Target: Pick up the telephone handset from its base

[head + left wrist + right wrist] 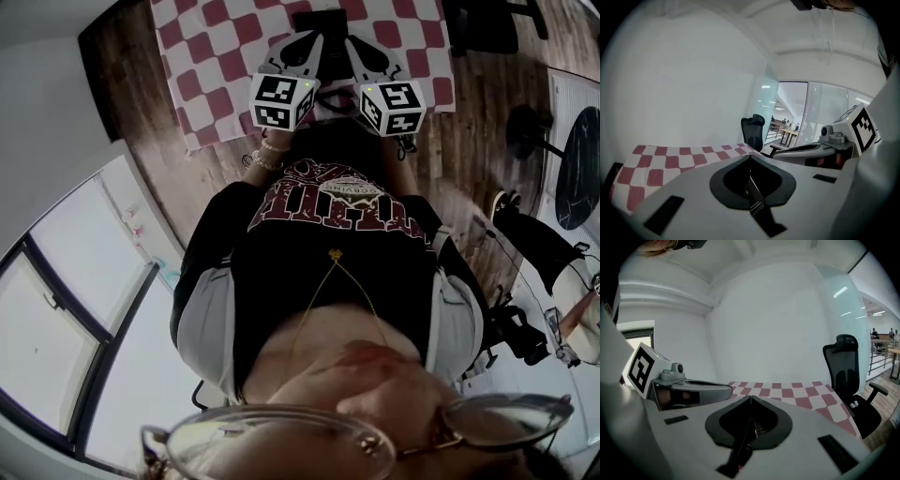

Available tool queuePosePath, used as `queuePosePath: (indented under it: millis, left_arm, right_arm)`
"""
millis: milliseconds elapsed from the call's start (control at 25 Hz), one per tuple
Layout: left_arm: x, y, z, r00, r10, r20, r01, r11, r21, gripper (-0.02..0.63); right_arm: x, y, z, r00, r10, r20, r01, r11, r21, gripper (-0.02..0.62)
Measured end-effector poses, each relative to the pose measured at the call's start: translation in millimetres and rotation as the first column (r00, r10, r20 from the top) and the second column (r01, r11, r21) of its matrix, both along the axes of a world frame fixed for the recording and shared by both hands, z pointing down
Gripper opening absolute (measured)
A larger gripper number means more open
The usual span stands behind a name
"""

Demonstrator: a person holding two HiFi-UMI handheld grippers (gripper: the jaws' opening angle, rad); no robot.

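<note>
Facing the cloth: we see the left tongs (305,47) and the right tongs (364,52) held side by side over a red-and-white checked cloth (225,56); they are close together but apart, each with a marker cube (281,101) at its near end
Left tongs: jaws shut tight, tip against tip, with nothing between them; in the head view they lie at the left, pointing away from the person
Right tongs: jaws likewise closed all the way and empty; they sit just beside the left tongs (each one shows in the other's camera)
Handset: we find no telephone in any view, so we cannot tell where it lies; a dark shape (323,21) shows just past the tips, too small for us to name
Floor: wood floor (131,112) borders the cloth on both sides
Chair (851,380): a black office chair stands by the cloth's far end, before a white wall (778,324)
Person: a dark printed shirt (328,225) fills the middle of the head view; bracelets (267,155) circle the left wrist
</note>
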State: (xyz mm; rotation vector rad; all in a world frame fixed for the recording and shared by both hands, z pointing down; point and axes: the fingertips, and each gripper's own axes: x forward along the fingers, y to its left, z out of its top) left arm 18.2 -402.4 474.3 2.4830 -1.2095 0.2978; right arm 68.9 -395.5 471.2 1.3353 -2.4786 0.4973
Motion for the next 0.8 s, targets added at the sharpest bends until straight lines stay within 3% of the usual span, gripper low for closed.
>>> queuePosePath:
  millis: [440, 800]
  left_arm:
    - [-4.0, -3.8, 25.8, 0.994, -0.106, 0.016, 0.107, 0.991, -0.084, 0.000]
    - [-12.3, -8.5, 43.9, 0.990, -0.137, 0.031, 0.140, 0.981, -0.136, 0.000]
  right_arm:
    - [-4.0, -14.3, 22.9, 0.991, -0.132, -0.001, 0.132, 0.989, -0.071, 0.020]
    - [-9.7, -20.6, 40.9, 0.985, -0.174, -0.002, 0.173, 0.978, -0.120, 0.020]
